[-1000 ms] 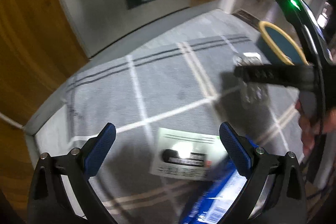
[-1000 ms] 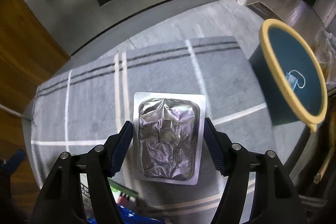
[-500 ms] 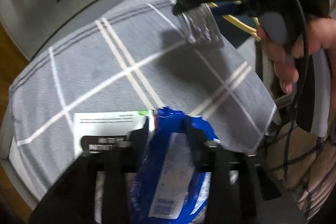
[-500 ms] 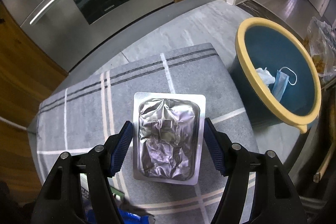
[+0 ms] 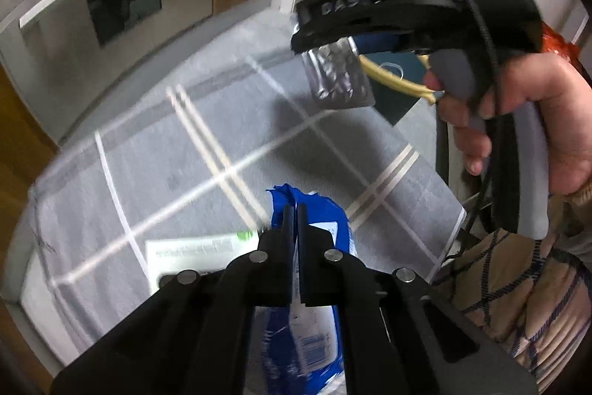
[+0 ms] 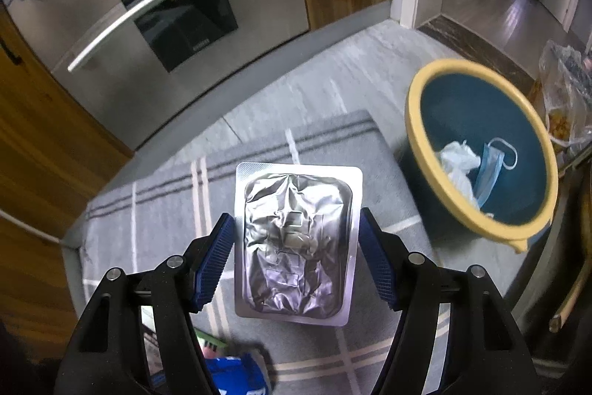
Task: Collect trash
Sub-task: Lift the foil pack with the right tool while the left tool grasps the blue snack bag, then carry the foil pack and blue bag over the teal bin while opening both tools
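Two pieces of trash are in play at once here. The right tongs (image 6: pixel 296 258) are clamped across the edges of a crinkled silver foil blister tray (image 6: pixel 294 243), holding it up in the air above the grey rug with pale crossing stripes (image 6: pixel 166 210). Ahead and to the right of those tongs sits the round dark-teal bin with a yellow rim (image 6: pixel 414 121), already holding a white wad and a blue face mask.

The left tongs (image 5: pixel 295 221) are pinched nearly together on the torn top of a blue plastic wrapper (image 5: pixel 314 210), which hangs below them. Just left of them lies a white printed card with a green corner (image 5: pixel 192 247), flat on the rug.

To do this bit well, the right tongs probably want to travel until the tray is fully over the bin opening before letting go, since a light flat tray could glide off sideways. Keeping the left pinch firm matters too; that wrapper looks slippery.
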A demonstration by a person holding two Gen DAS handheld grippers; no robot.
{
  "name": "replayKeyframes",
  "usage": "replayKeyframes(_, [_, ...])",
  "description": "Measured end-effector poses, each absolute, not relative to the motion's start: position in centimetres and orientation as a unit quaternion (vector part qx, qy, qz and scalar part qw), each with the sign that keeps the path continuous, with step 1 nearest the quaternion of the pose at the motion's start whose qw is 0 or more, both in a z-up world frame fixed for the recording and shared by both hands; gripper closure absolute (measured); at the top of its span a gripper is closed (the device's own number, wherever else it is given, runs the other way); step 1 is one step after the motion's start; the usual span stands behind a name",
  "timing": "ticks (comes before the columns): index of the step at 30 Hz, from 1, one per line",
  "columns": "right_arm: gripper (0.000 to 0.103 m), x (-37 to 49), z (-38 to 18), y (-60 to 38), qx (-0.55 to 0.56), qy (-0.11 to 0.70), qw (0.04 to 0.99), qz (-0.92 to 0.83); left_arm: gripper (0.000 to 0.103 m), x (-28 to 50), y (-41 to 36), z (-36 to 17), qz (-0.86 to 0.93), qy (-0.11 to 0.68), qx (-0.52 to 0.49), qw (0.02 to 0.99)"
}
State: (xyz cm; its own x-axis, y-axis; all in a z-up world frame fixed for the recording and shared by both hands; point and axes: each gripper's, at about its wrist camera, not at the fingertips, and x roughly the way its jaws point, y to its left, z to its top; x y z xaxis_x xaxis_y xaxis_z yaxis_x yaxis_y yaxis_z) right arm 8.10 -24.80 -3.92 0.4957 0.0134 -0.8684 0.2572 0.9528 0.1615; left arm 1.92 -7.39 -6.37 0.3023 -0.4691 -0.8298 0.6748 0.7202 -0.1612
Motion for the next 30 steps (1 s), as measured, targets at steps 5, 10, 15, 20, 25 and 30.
replayKeyframes(5, [0.034,7.6,-1.2,-25.7,0.132,0.464,0.873,-0.07,0.102,1.8,-7.6,-3.6,-0.361,0.428,0.104,0.822])
replayKeyframes(10, [0.034,7.1,0.8,-26.9,0.136,0.44,0.885,-0.069,0.102,1.5,-8.3,-1.0,-0.364,0.381,0.103,0.844])
replayKeyframes(15, [0.034,7.1,2.3,-28.3,0.124,0.417,0.897,-0.08,0.102,1.4,-9.4,1.8,-0.355,0.331,0.111,0.867])
replayKeyframes(20, [0.034,7.1,3.2,-30.5,0.131,0.403,0.901,-0.089,0.102,2.0,-10.6,3.9,-0.347,0.302,0.11,0.881])
replayKeyframes(25, [0.034,7.2,4.1,-34.1,0.128,0.382,0.908,-0.116,0.102,3.1,-12.9,5.5,-0.344,0.285,0.124,0.886])
replayKeyframes(30, [0.034,7.1,3.6,-39.6,0.14,0.379,0.9,-0.163,0.102,4.8,-16.4,6.5,-0.356,0.276,0.126,0.884])
